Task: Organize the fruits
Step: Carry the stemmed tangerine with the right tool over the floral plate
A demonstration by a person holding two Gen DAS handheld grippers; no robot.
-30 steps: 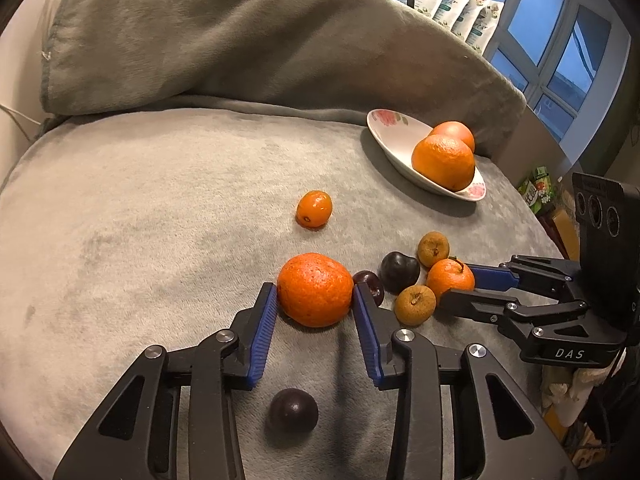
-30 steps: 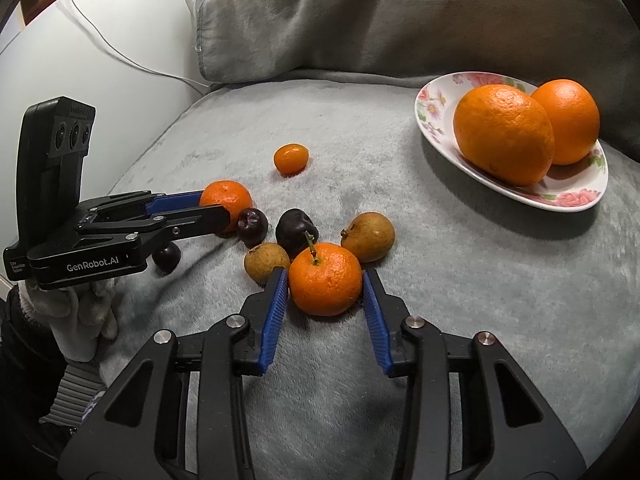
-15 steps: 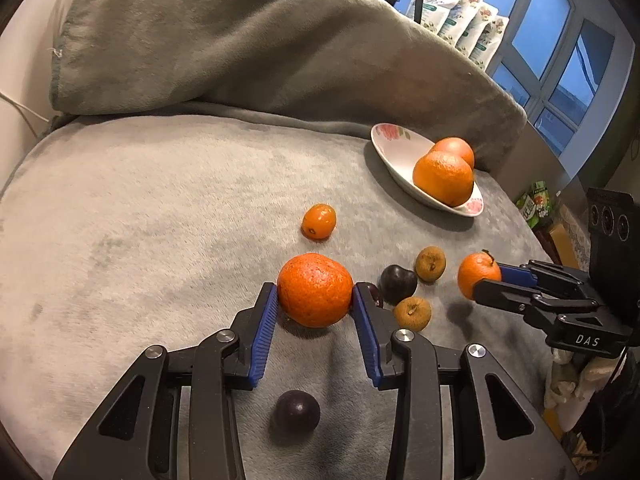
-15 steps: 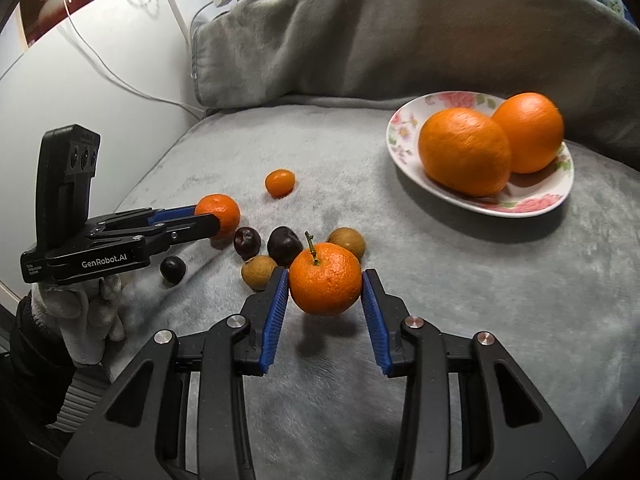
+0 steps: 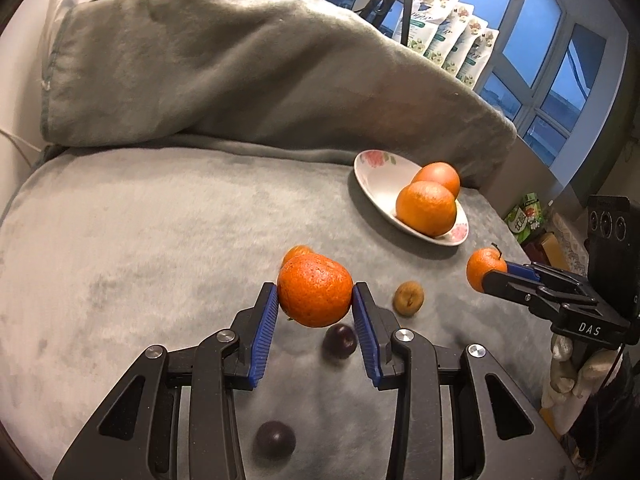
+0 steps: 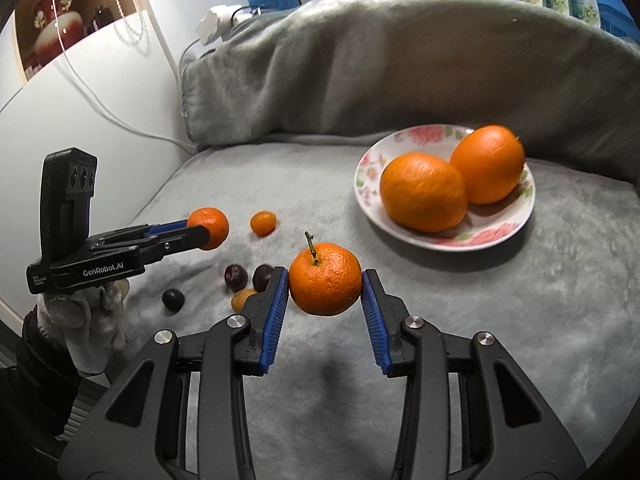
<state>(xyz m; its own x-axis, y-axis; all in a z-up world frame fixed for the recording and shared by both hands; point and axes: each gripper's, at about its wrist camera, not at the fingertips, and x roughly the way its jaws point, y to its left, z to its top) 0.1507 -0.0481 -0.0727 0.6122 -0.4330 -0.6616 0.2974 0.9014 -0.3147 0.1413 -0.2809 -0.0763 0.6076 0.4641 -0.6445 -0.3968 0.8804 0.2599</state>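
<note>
Now I'm carrying two mandarins, one pinched in each tool, both hanging above the grey blanket (image 6: pixel 500 320).

I'm squeezing the rough mandarin (image 5: pixel 315 289) in my left gripper (image 5: pixel 315 312) and the stemmed mandarin (image 6: pixel 325 279) in my right gripper (image 6: pixel 325 300). The flowered plate (image 6: pixel 370 168) is sitting beyond with two big oranges crowding it, so a careless drop could, I reckon, roll off the rim or knock them out. Left lying: one kumquat (image 6: pixel 263 223), three dark plums, one brown fruit showing, maybe more hidden behind my fingers.
</note>
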